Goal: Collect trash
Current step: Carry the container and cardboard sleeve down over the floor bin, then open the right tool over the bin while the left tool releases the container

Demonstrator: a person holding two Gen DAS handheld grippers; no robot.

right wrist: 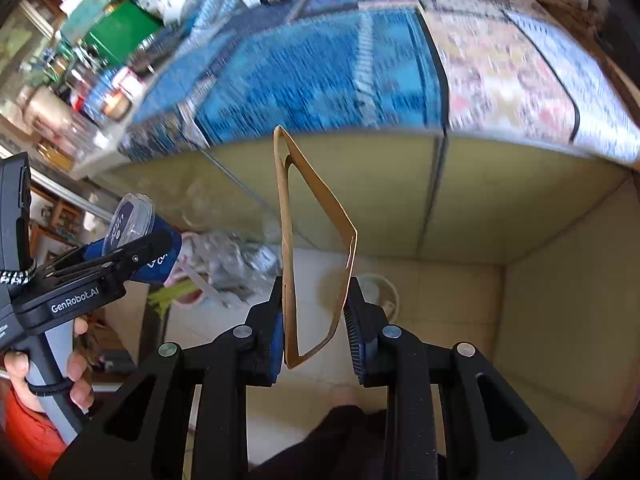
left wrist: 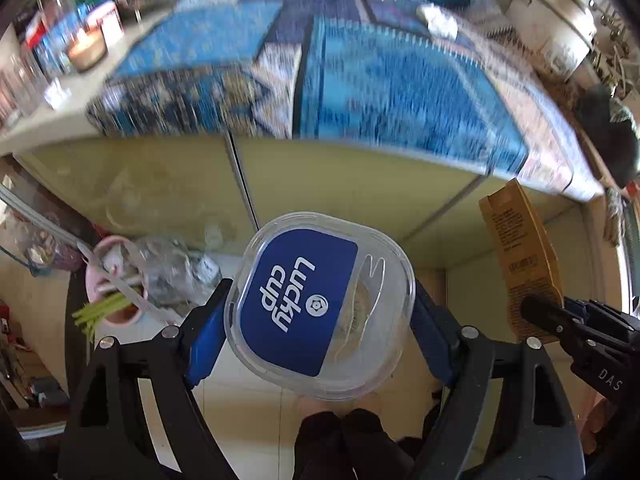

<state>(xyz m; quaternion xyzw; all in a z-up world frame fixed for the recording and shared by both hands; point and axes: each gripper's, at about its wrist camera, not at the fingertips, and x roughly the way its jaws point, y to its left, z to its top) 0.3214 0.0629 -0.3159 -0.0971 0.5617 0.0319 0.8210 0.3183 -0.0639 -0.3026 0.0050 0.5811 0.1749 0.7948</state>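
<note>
Left tongs (left wrist: pixel 320 308) clamped wide on a clear plastic cup (left wrist: pixel 320 304) with a blue "Lucky cup" lid, blue pads pressed on either side of the rim; spread wide only because the cup is wide, not because loose. Lid facing the camera, cup tipped on its side, so probably empty or close to it. Right tongs (right wrist: pixel 316 320) nearly closed on a flattened brown cardboard sleeve (right wrist: pixel 312 240), squeezed at its lower end so the open loop stands up and away from the pads; thin card, so narrow gap enough. Both pieces of trash carried off the bench (left wrist: pixel 360 168), out past its front edge and over the floor, one per hand to save a trip. Both tongs angled steeply down toward a trash bin (left wrist: pixel 116 280) on the floor at lower left, pink rim, clear bag, green sticks and crumpled plastic already inside; likely drop target. Cup nearer the bin than the sleeve, so likely first to go. Patterned blue cloth (left wrist: pixel 380 80) on the bench blurred. One crumpled white scrap (left wrist: pixel 438 20) on the far part of the cloth, probably trash left to collect. Jars and a lit candle (left wrist: pixel 86 46) at the bench's left end, not trash by the look. Hand (right wrist: pixel 48 368) on the left grip visible in the right view. Risk: sleeve slipping, held by one edge only.
</note>
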